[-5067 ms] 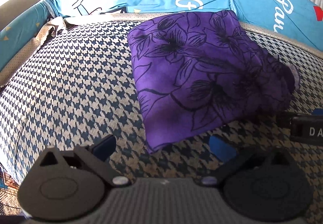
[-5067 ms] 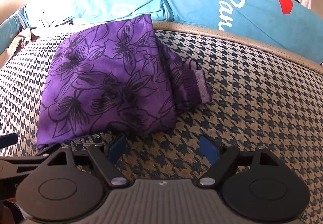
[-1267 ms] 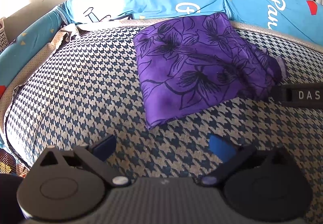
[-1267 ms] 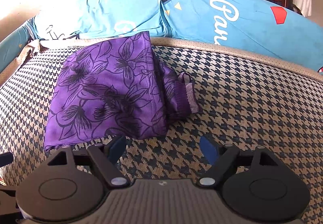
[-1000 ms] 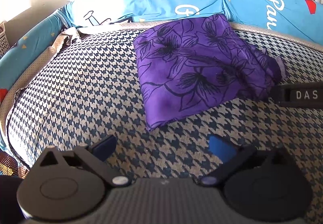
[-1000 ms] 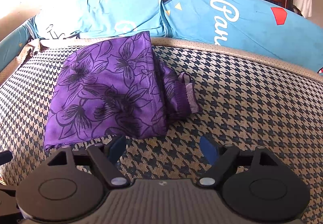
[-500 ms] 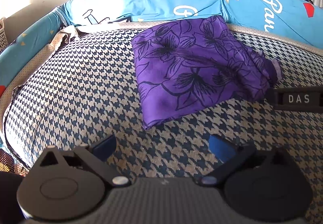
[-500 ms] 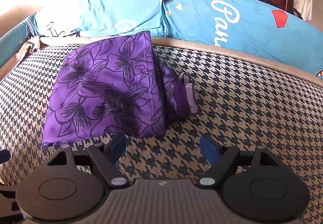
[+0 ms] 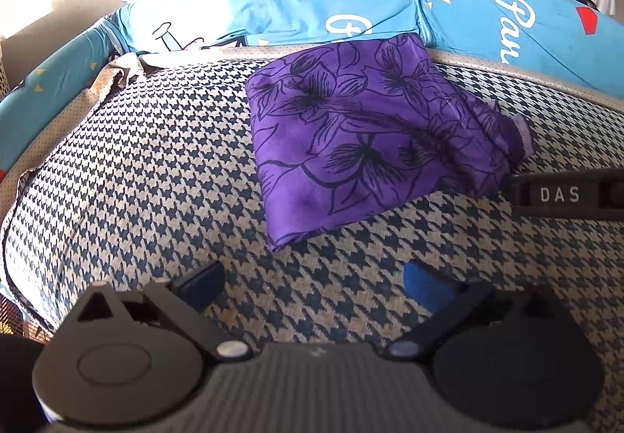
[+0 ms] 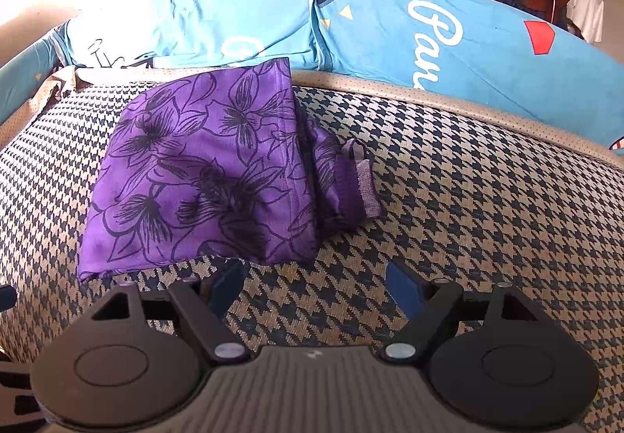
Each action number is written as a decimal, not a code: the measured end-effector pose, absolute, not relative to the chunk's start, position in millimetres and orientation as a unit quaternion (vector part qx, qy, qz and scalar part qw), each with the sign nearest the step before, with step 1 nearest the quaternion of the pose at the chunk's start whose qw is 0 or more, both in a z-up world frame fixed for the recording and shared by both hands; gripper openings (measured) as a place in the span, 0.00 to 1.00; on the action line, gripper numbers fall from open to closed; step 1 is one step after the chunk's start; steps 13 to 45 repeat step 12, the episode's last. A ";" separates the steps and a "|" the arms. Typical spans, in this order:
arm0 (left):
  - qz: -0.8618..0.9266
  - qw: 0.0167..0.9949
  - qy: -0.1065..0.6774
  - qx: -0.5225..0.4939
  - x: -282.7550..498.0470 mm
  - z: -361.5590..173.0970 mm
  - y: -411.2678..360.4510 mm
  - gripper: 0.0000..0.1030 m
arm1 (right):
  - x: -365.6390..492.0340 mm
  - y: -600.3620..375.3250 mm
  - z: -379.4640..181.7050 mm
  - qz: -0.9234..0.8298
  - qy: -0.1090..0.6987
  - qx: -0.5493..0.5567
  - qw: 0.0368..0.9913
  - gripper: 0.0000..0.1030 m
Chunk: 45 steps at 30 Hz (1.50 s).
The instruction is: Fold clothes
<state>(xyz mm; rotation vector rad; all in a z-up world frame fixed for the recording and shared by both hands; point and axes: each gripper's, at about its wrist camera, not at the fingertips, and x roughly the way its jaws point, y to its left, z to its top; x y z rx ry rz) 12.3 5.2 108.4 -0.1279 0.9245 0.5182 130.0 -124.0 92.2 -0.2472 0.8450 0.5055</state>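
- Left gripper (image 9: 312,283) is hovering just short of the garment's (image 9: 374,136) near corner, jaws spread wide and gripping nothing.
- Right gripper (image 10: 314,283) is hanging by the garment's (image 10: 206,175) near edge, jaws likewise wide and empty.
- Garment is lying in a folded bundle on the houndstooth cover (image 9: 136,179), its far edge touching the blue pillows (image 9: 331,4); folding looks nearly done, which is probably why neither gripper is holding cloth.
- A pale hem (image 10: 364,183) is sticking out from the garment's right side, likely needing tucking.

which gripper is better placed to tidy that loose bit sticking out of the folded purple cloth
Right, probably. The loose band juts from the purple cloth just ahead of the open right gripper; from the left gripper it lies across the whole bundle.
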 end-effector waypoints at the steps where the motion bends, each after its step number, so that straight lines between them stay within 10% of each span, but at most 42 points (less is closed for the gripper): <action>1: 0.246 0.861 0.441 -0.061 12.2 108.3 5.1 0.99 | 130.0 -124.0 92.1 0.242 0.405 -0.119 0.874 0.78; 45: 0.243 0.862 0.441 -0.063 11.4 108.0 4.6 0.99 | 129.9 -123.4 91.2 0.240 0.404 -0.123 0.874 0.78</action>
